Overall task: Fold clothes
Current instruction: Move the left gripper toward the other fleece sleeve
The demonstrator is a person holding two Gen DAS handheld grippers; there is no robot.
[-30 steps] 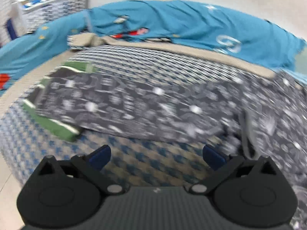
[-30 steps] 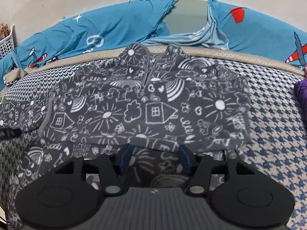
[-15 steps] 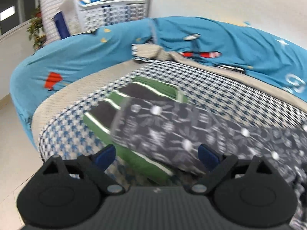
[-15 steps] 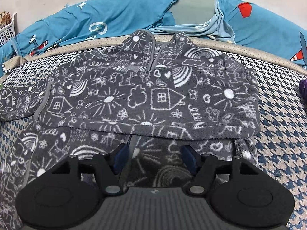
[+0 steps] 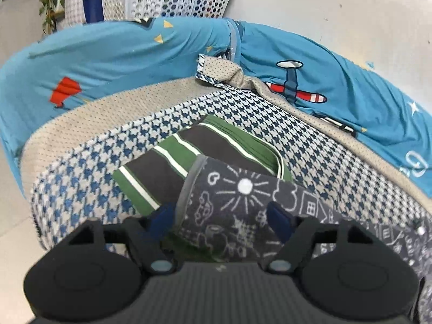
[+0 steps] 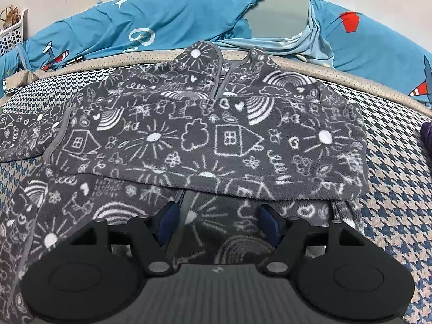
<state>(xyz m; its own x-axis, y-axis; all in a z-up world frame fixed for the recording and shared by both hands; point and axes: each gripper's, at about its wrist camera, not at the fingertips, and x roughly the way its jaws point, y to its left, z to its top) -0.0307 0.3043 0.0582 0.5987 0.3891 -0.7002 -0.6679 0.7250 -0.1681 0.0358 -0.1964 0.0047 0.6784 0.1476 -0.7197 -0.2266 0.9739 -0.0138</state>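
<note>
A dark grey fleece jacket (image 6: 210,140) with white doodles lies flat on the bed, one sleeve folded across its chest. My right gripper (image 6: 218,223) hovers over the jacket's lower hem area, its jaws opening, with fleece lying under and between the blue pads (image 6: 168,222) but not pinched. In the left wrist view the other sleeve's cuff end (image 5: 243,197) rests on a folded green and dark striped garment (image 5: 172,162). My left gripper (image 5: 220,219) straddles that cuff, jaws closing, and its pads (image 5: 279,220) do not visibly press the cloth.
The bed has a blue-and-beige houndstooth cover (image 5: 81,178) ringed by blue bedding with plane prints (image 5: 108,59). A white perforated basket (image 5: 178,0) stands behind the bed. Pale floor (image 5: 13,216) lies past the left edge. Something purple (image 6: 426,137) sits at the far right.
My left gripper swept left along the sleeve to its cuff over the striped garment, and its jaws narrowed. The right gripper stayed put and its jaws widened a little.
</note>
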